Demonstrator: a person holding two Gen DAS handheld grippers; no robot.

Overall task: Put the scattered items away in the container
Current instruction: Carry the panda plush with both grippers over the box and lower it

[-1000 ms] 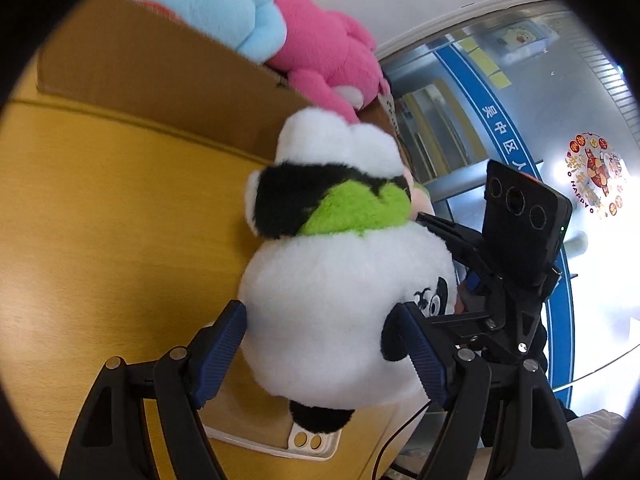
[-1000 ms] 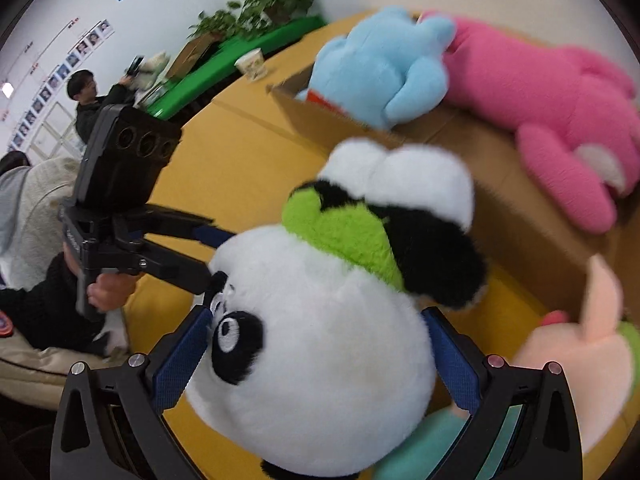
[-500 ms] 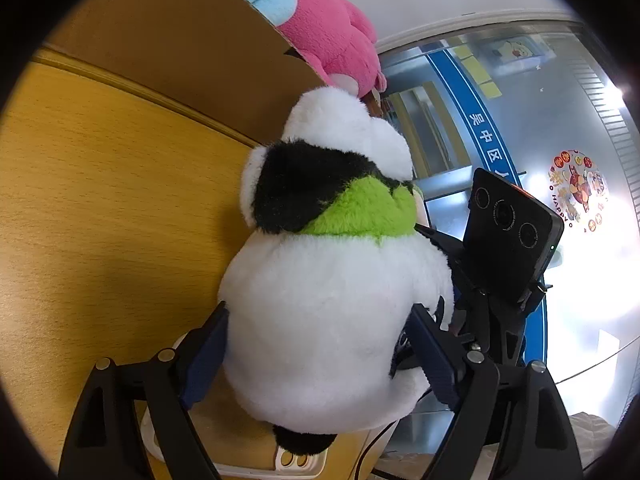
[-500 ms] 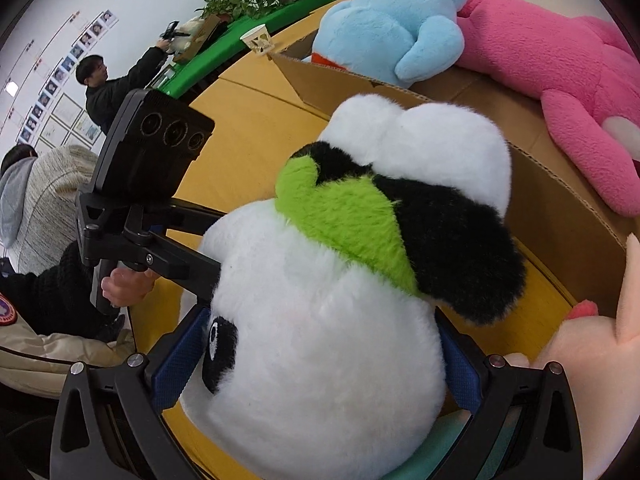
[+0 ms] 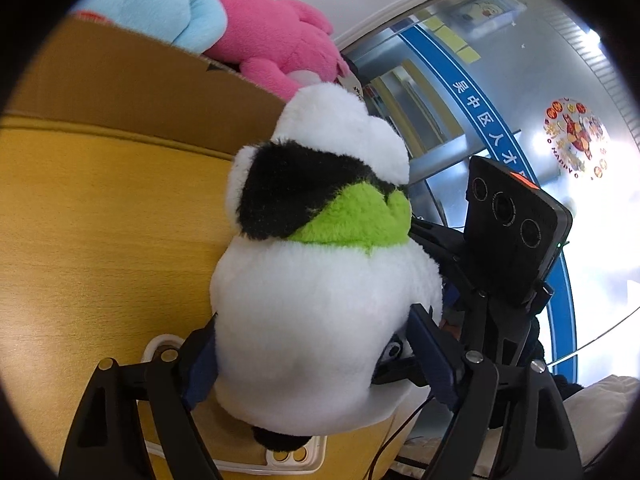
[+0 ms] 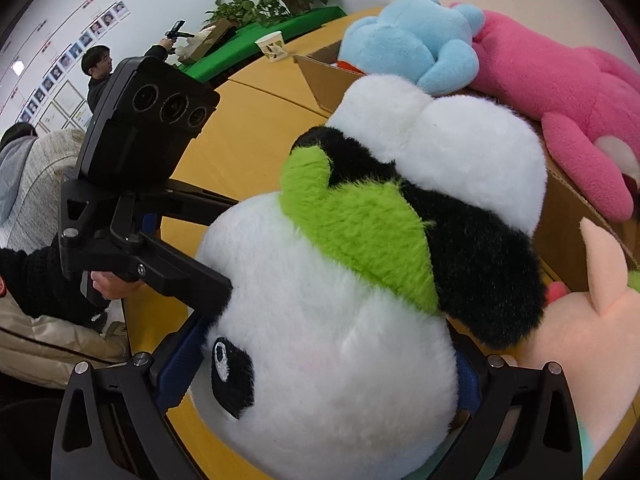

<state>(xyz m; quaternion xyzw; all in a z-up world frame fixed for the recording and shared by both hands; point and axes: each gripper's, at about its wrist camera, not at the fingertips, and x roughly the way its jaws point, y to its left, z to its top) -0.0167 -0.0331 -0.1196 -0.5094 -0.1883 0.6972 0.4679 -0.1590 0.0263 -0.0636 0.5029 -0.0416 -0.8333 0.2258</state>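
A round panda plush (image 5: 320, 300) with a green scarf hangs above the yellow table (image 5: 100, 240), held from two sides. My left gripper (image 5: 316, 360) presses its blue pads into the panda's white head. Across from it, my right gripper (image 6: 324, 376) squeezes the same head (image 6: 340, 340), face turned left. Each view shows the other gripper: the right one (image 5: 480, 280) behind the panda, the left one (image 6: 188, 280) at its cheek. The cardboard box (image 5: 140, 92) stands just beyond, holding a blue plush (image 5: 160, 0) and a pink plush (image 5: 272, 36).
A peach plush (image 6: 592, 340) lies at the right, against the box wall (image 6: 568, 220). A white phone-like case (image 5: 288, 456) sits on the table under the panda. A paper cup (image 6: 274, 46) stands past the box. A person (image 6: 100, 76) stands far back.
Both grippers have carried the panda upward and nearer the box rim. The panda fills more of the right wrist view. Both grips have held.
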